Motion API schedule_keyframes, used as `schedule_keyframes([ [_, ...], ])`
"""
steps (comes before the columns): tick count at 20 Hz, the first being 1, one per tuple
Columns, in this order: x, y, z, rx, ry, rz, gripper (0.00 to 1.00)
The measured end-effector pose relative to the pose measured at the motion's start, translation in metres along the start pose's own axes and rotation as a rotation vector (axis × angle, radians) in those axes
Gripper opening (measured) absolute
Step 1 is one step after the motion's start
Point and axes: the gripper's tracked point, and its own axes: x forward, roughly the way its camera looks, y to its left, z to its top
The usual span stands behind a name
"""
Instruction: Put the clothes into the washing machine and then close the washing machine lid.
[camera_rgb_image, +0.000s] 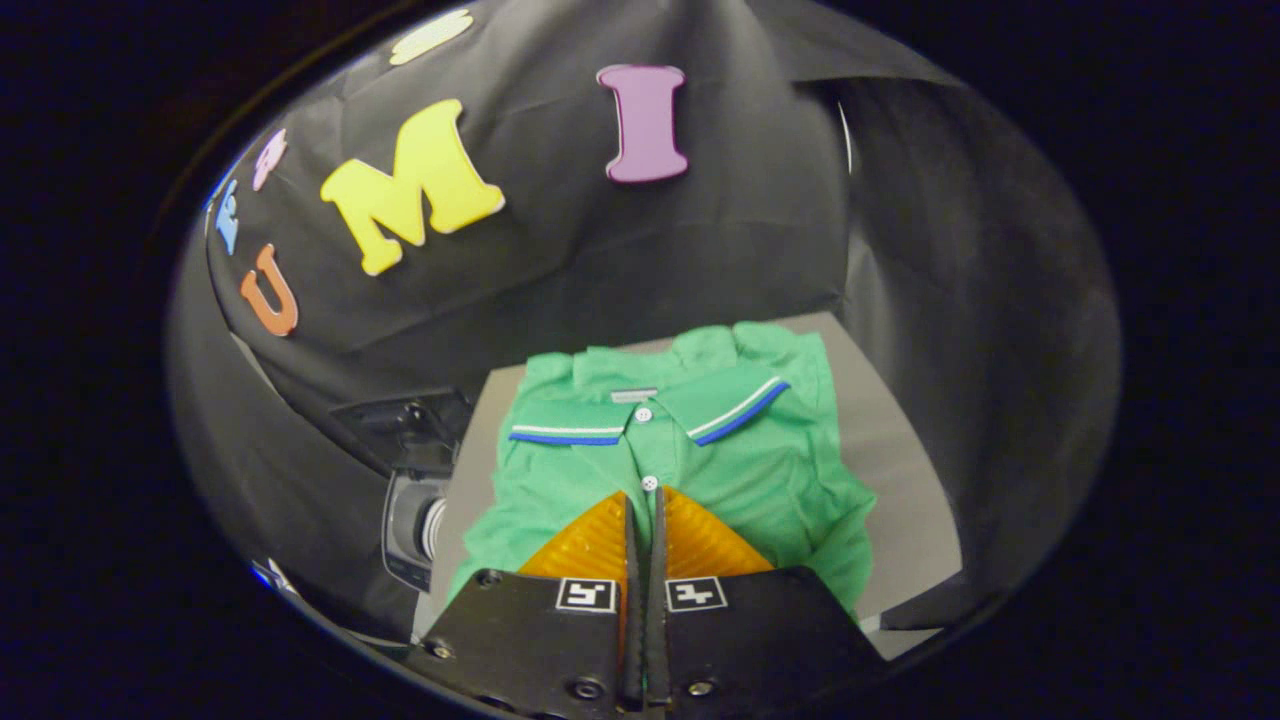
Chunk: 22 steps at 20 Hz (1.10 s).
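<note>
The gripper (643, 515) is over the front of a green polo shirt (690, 450), its two fingers (590, 545) drawn together with only a thin dark slit left between them. Whether any cloth is caught in that slit cannot be told; the tips sit just below the shirt's lower white button (650, 483), on or just above the placket.

The shirt lies flat on a grey table (900, 450), collar (735, 405) away from the gripper and chest toward it. The collar is trimmed with a white and a blue stripe along its edge. A second button (643, 414) closes the neck, and above it is a small pale label (634, 395) inside the collar; any writing on it is too small to read. Each finger base carries a square black-and-white marker (586, 594), a coded pattern and not words.

On the right of the shirt the table is bare up to its right edge, giving a broad strip of open surface there. On the left a narrower strip of bare table runs between the shirt's sleeve and the table's left edge. Just past that left edge is a grey and black device with a round lens-like front (410, 525), close beside the table; what it is cannot be told. The far edge of the table meets the black cloth wall (700, 230) right behind the collar, so little room is left beyond the shirt.
</note>
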Motion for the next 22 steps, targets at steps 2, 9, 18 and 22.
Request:
schedule_keyframes([
  [2, -0.027, 0.013, 0.023, -0.013, -0.064, 0.036, 0.05],
  [9, -0.04, 0.044, 0.022, -0.143, 0.016, 0.003, 0.04],
  [18, 0.018, -0.008, -0.059, -0.166, 0.192, -0.201, 1.0],
  [22, 0.031, -0.009, -0.081, -0.138, 0.27, -0.175, 0.83],
])
